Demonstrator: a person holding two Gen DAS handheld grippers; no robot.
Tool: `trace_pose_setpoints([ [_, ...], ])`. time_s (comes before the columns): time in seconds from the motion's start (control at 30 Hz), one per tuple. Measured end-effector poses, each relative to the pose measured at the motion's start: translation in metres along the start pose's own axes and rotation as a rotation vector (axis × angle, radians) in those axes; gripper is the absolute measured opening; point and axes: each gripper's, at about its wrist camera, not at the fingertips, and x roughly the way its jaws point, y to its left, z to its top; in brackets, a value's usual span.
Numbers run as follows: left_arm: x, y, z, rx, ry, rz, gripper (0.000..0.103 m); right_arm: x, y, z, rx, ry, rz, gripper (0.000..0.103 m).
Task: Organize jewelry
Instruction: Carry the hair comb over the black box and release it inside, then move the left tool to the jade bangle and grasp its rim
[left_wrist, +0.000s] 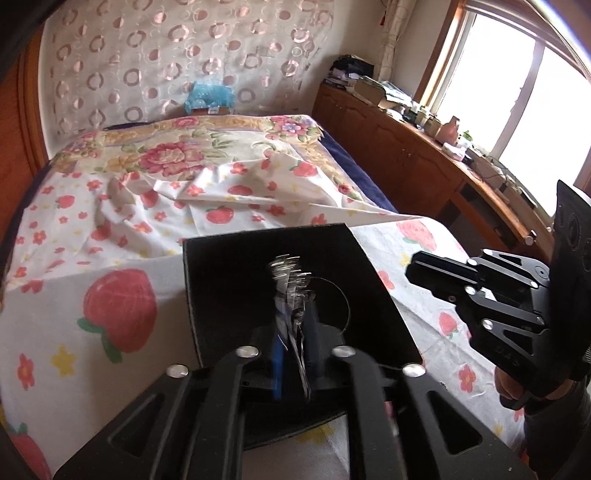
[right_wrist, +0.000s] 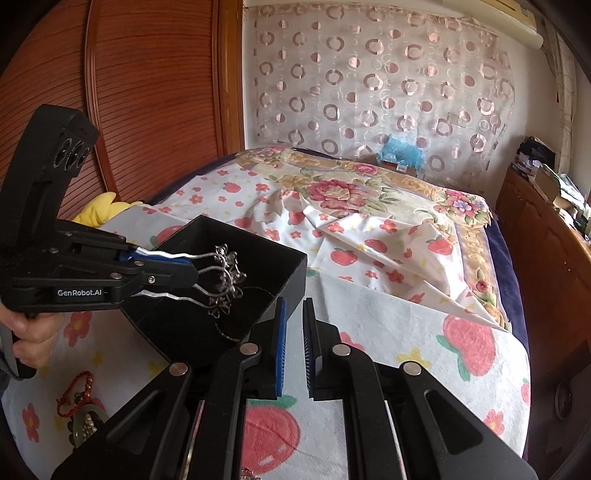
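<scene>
The left gripper (right_wrist: 192, 267) holds a silver hair clip (right_wrist: 221, 280) over the open black box (right_wrist: 291, 273), its jaws clenched on the clip's wavy prongs. The ornate end hangs just past the jaws, inside the box mouth; blur in the left wrist view leaves it unclear whether the clip already touches the floor of the box.

The right gripper (right_wrist: 293, 343) sits empty, its jaws parted by a narrow gap, hard against the box's near wall.

Risks: the prongs could snag on a thin wire ring (left_wrist: 340, 306) lying in the box, and a nudge from the right jaws could tip or slide the box on the soft bed (right_wrist: 406, 332).

Ahead of both jaws the bed lies open. Behind and below the left gripper a red bracelet (right_wrist: 75, 391) and a bead cluster (right_wrist: 86, 424) wait.
</scene>
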Motion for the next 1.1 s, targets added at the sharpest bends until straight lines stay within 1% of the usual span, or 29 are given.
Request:
trace_pose_setpoints([
  [0.03,-0.003,-0.001,0.000,0.006,-0.010,0.011,0.029,-0.001,0.000,-0.001,0.001,-0.001,-0.001,0.010],
  [0.07,-0.005,-0.001,0.001,0.011,-0.017,0.020,0.034,-0.003,0.001,-0.001,0.001,-0.002,-0.004,0.010],
  [0.33,-0.033,-0.005,-0.004,0.033,-0.067,0.055,0.037,-0.022,0.005,-0.012,0.008,-0.008,-0.022,0.010],
  [0.63,-0.068,-0.007,-0.027,0.024,-0.109,0.068,0.037,-0.049,0.023,-0.032,0.009,-0.017,-0.037,0.010],
  [0.93,-0.099,-0.014,-0.059,0.038,-0.136,0.098,0.037,-0.077,0.043,-0.052,0.011,-0.035,-0.034,0.010],
  [1.1,-0.108,-0.020,-0.081,0.042,-0.128,0.100,0.037,-0.090,0.046,-0.071,0.036,-0.035,-0.036,0.010],
])
